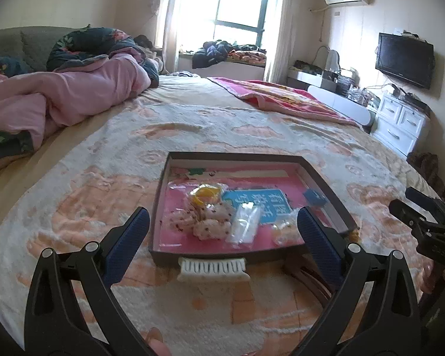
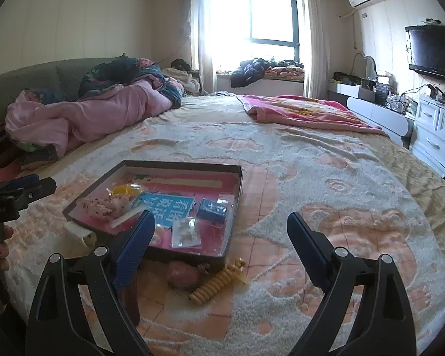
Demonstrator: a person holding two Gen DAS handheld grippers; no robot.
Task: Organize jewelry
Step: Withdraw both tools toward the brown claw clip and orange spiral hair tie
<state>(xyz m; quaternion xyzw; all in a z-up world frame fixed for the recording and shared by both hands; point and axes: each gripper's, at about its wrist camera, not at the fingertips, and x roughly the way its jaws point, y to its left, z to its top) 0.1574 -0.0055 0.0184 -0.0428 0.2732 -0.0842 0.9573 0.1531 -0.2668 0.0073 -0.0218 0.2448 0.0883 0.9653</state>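
A dark shallow box with a pink floor lies on the bed; it also shows in the right wrist view. It holds a yellow bangle, a pink speckled scrunchie, clear plastic bags, a blue card and a small blue box. A white hair clip lies against the box's near edge. A yellow coiled hair tie and a brown hair claw lie on the blanket by the box corner. My left gripper is open and empty before the box. My right gripper is open and empty above the blanket.
The bed has a cream and peach blanket. A pink duvet is heaped at the far left. A pink towel lies at the far right. White drawers and a TV stand at the right wall.
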